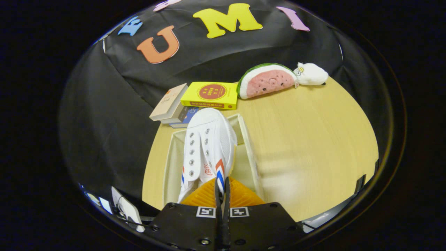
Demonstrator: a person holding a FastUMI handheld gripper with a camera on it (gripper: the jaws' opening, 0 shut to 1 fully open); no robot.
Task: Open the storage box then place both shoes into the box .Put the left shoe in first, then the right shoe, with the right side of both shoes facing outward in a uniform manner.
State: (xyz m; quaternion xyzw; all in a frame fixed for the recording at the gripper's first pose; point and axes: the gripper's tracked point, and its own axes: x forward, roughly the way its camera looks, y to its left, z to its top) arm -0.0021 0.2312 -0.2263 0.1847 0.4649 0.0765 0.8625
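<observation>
gripper [222,190]: fingers pinched narrow on the shoe's heel edge | shoe [208,146]: held above the storage box [249,146], long axis toward 12 o'clock, toe near books [174,104]

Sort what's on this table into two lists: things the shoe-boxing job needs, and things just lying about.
Job: white shoe, clamped at its collar by the gripper, over the open storage box.

Lying about: yellow book, stacked books, watermelon plush, white plush, all beyond the box on the table.

gripper [222,190] | black housing | two square markers | screws
</observation>
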